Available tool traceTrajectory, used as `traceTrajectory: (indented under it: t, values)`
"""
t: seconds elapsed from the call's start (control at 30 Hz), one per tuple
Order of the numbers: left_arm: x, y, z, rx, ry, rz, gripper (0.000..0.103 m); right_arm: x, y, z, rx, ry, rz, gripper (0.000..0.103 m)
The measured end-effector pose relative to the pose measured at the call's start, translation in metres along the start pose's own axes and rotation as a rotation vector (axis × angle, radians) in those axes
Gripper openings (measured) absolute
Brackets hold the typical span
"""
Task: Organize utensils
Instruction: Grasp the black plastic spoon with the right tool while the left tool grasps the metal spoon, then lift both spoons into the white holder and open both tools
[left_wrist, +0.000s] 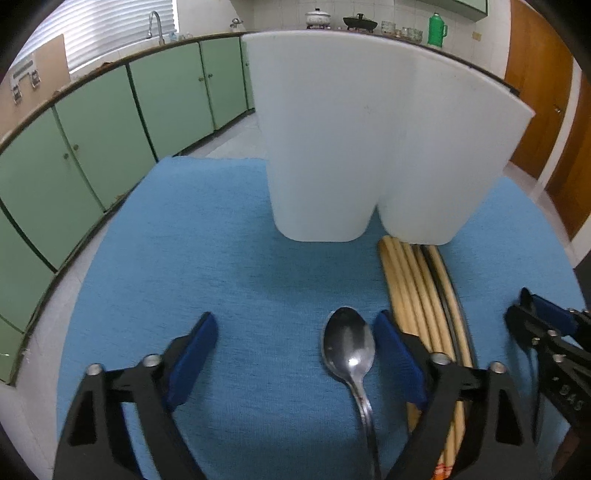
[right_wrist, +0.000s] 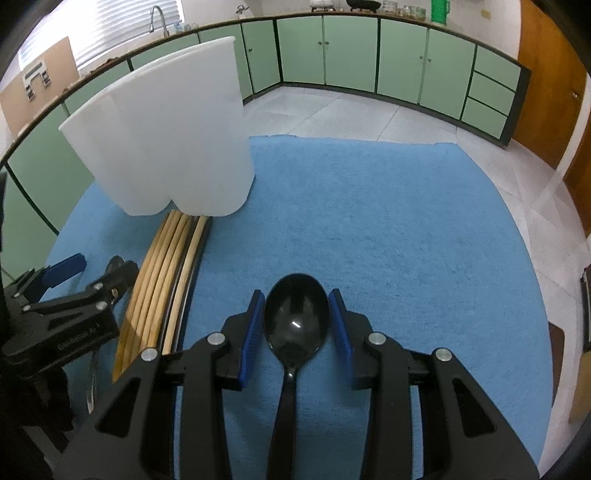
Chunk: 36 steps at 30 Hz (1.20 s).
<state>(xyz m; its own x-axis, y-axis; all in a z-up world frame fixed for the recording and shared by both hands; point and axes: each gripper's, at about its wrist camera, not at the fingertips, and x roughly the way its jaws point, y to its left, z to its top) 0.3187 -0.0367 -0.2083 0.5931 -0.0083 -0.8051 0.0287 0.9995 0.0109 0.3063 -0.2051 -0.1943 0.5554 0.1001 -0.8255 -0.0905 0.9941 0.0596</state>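
we see a blue towel (right_wrist: 369, 221), nubby woven cloth, spread over the bench with the utensils on it. left gripper (left_wrist: 295, 354) hangs low over the towel, jaws wide apart, blue ribbed pads on black plastic fingers; a shiny steel spoon (left_wrist: 349, 347) lies flat between them, oval bowl pointing away, thin handle running back under the camera. it sits close beside the pad on the chopstick side, well clear of the other; the pads do not press it. right gripper (right_wrist: 297, 321) has its jaws part closed around a glossy black plastic spoon (right_wrist: 295, 321), deep rounded bowl between the blue pads, a narrow gap showing on each side, so we read no clamp; whether the pads touch lower down we cannot tell. between the two grippers lies a bundle of chopsticks (right_wrist: 162, 269), mostly pale round bamboo sticks side by side, one or two dark ones among them, far ends reaching the foot of the holder. the holder (left_wrist: 369, 147) is a tall white matte plastic utensil caddy, two rounded tapering compartments joined side by side, standing upright on the towel; its inside is out of view. green cabinet doors (right_wrist: 351, 51) and a tiled floor behind.
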Motion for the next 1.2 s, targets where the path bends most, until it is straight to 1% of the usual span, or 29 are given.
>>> traceTrajectory:
  t: [0.03, 0.07, 0.1, 0.13, 0.17, 0.2, 0.3, 0.37, 0.47, 0.53, 0.57, 0.63, 0.7, 0.8, 0.97, 1.0, 1.03, 1.2]
  values:
    - [-0.002, -0.002, 0.0, 0.007, -0.002, -0.011, 0.07, 0.0, 0.0, 0.001, -0.004, 0.007, -0.002, 0.035]
    - [-0.003, -0.003, -0.001, 0.012, -0.003, -0.023, 0.061, 0.001, 0.0, 0.002, -0.001, 0.011, -0.002, 0.034]
    - [-0.005, -0.004, -0.001, 0.017, -0.007, -0.039, 0.051, 0.001, -0.001, 0.003, 0.003, 0.016, 0.001, 0.034]
    - [-0.006, -0.005, -0.002, 0.023, -0.01, -0.059, 0.044, 0.001, -0.001, 0.005, 0.008, 0.021, 0.004, 0.034]
    - [-0.008, -0.007, -0.003, 0.026, -0.012, -0.07, 0.031, 0.001, -0.001, 0.006, 0.011, 0.022, 0.007, 0.034]
    - [-0.009, -0.007, -0.003, 0.026, -0.015, -0.083, 0.027, 0.0, -0.002, 0.006, 0.017, 0.022, 0.013, 0.034]
    - [-0.011, -0.006, -0.004, 0.027, -0.027, -0.103, 0.027, -0.006, -0.006, 0.005, 0.031, -0.013, 0.028, 0.034]
    - [-0.016, -0.001, -0.008, 0.001, -0.055, -0.144, 0.027, -0.014, -0.008, 0.005, 0.03, -0.065, 0.044, 0.034]
    - [-0.031, 0.011, -0.014, -0.029, -0.142, -0.182, 0.026, -0.029, -0.01, 0.001, 0.021, -0.145, 0.062, 0.034]
    - [-0.05, 0.018, -0.02, -0.041, -0.235, -0.203, 0.026, -0.039, -0.01, 0.001, 0.013, -0.199, 0.066, 0.034]
    - [-0.056, 0.02, -0.023, -0.037, -0.264, -0.2, 0.026, -0.045, -0.011, 0.001, 0.007, -0.237, 0.071, 0.034]
    - [-0.074, 0.023, -0.03, -0.02, -0.337, -0.2, 0.026, -0.054, -0.012, 0.004, -0.002, -0.287, 0.083, 0.034]
    - [-0.09, 0.024, -0.034, -0.012, -0.394, -0.203, 0.026, -0.06, -0.011, 0.01, -0.016, -0.32, 0.084, 0.034]
    - [-0.108, 0.031, -0.037, -0.022, -0.458, -0.208, 0.026, -0.07, -0.01, 0.011, -0.03, -0.37, 0.1, 0.034]
    - [-0.129, 0.044, -0.029, -0.033, -0.541, -0.211, 0.026, -0.089, -0.012, 0.02, -0.044, -0.447, 0.138, 0.034]
    - [-0.132, 0.045, -0.027, -0.035, -0.552, -0.214, 0.026, -0.093, -0.012, 0.024, -0.051, -0.462, 0.144, 0.034]
    - [-0.137, 0.043, -0.033, -0.036, -0.563, -0.217, 0.026, -0.096, -0.011, 0.025, -0.054, -0.471, 0.147, 0.034]
    - [-0.155, 0.049, -0.025, -0.052, -0.618, -0.219, 0.026, -0.112, -0.015, 0.044, -0.046, -0.536, 0.191, 0.034]
